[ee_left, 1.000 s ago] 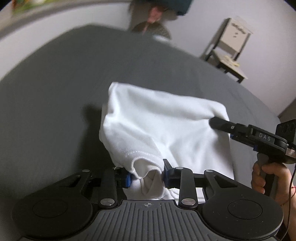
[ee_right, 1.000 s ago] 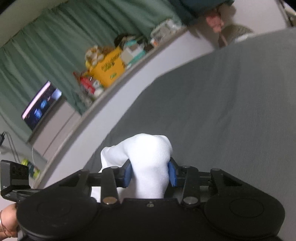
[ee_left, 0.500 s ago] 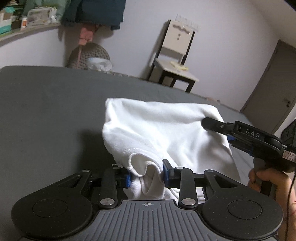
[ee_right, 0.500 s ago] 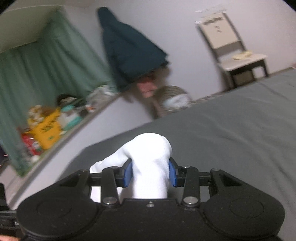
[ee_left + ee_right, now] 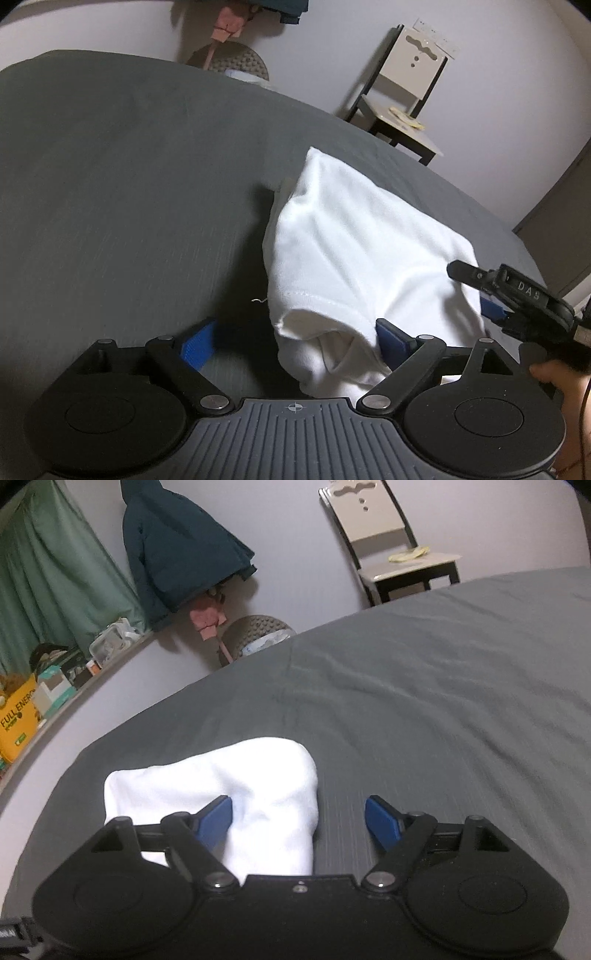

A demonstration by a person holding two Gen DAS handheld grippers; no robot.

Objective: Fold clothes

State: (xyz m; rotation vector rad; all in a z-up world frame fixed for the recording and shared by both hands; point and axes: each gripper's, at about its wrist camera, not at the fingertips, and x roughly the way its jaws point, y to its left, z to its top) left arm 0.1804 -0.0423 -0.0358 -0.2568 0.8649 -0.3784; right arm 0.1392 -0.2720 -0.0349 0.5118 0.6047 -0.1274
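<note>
right wrist only – green curtain (image 5: pixel 44 590)

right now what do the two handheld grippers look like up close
Both are matte black plastic. The left gripper has blue ribbed pads on black scissor linkages with silver pivot pins, two round black discs and a grey ribbed centre panel bearing a small crosshair mark. The right gripper has smooth blue pads and a plain black centre; its side shows white "DAS" lettering.

Our left matte black plastic two-finger gripper (image 5: pixel 297 345) has blue ribbed pads, silver pivot screws, two round discs and a grey ridged housing with a crosshair mark. Our right black gripper (image 5: pixel 517 295) matches it and has "DAS" lettering on its side.
</note>
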